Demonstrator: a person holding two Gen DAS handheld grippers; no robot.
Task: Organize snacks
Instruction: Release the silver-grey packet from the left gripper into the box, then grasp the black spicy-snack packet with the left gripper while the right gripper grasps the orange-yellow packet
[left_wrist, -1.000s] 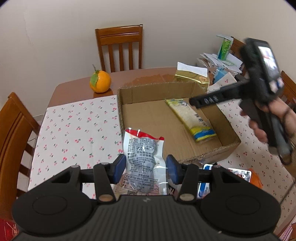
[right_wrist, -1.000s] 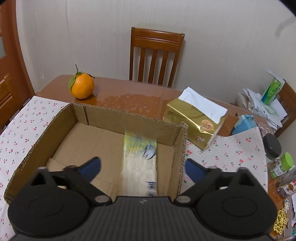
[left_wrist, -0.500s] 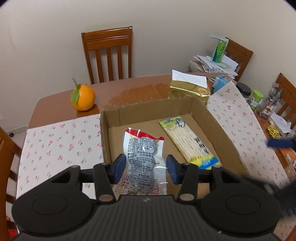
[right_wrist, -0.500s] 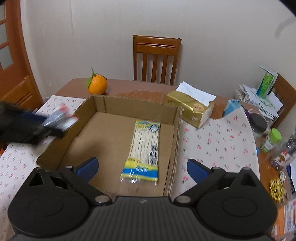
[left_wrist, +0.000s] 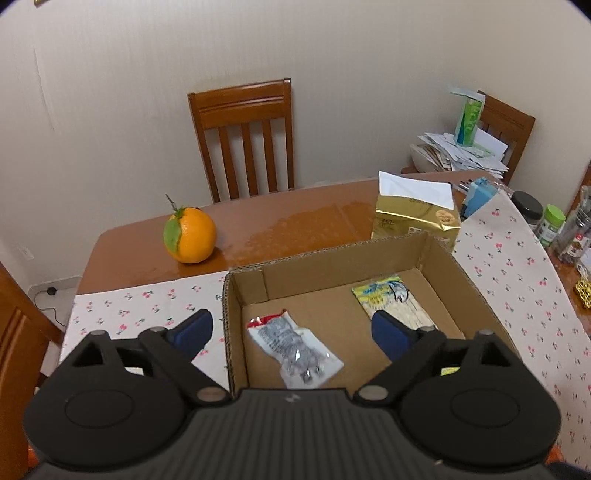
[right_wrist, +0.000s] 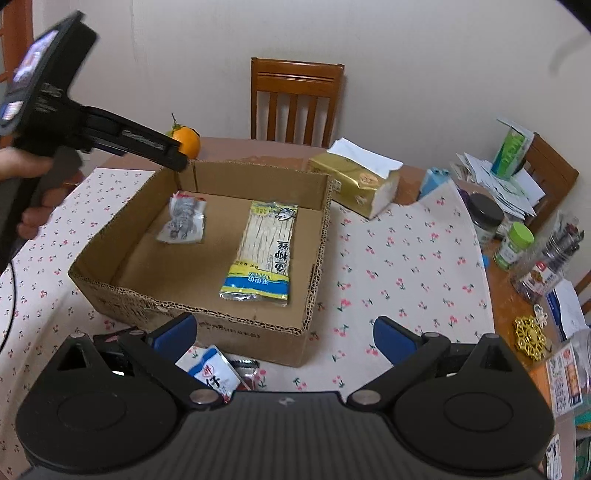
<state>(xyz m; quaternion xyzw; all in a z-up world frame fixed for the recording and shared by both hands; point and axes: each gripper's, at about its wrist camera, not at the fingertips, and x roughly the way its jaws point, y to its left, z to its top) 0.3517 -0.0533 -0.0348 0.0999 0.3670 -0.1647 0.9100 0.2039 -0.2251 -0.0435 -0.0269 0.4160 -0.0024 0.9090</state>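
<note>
An open cardboard box (left_wrist: 332, 254) (right_wrist: 258, 328) sits on the table. Inside lie a grey-and-clear snack packet (left_wrist: 295, 350) (right_wrist: 183, 221) on the left and a long yellow noodle pack (left_wrist: 391, 299) (right_wrist: 264, 251) on the right. My left gripper (left_wrist: 291, 328) is open and empty above the box's near left part; it also shows in the right wrist view (right_wrist: 162, 151) over the box's far left corner. My right gripper (right_wrist: 282, 336) is open and empty, in front of the box. A white-and-blue snack packet (right_wrist: 212, 373) lies under it on the cloth.
An orange (left_wrist: 190, 236) and a gold tissue pack (left_wrist: 417, 218) stand behind the box. Jars (right_wrist: 513, 242), papers and small items crowd the table's right side. Wooden chairs (left_wrist: 243, 136) stand around the table with a cherry-print cloth (right_wrist: 406, 266).
My left gripper opened and let the grey packet drop into the box. My right gripper drew back toward the near side of the box.
</note>
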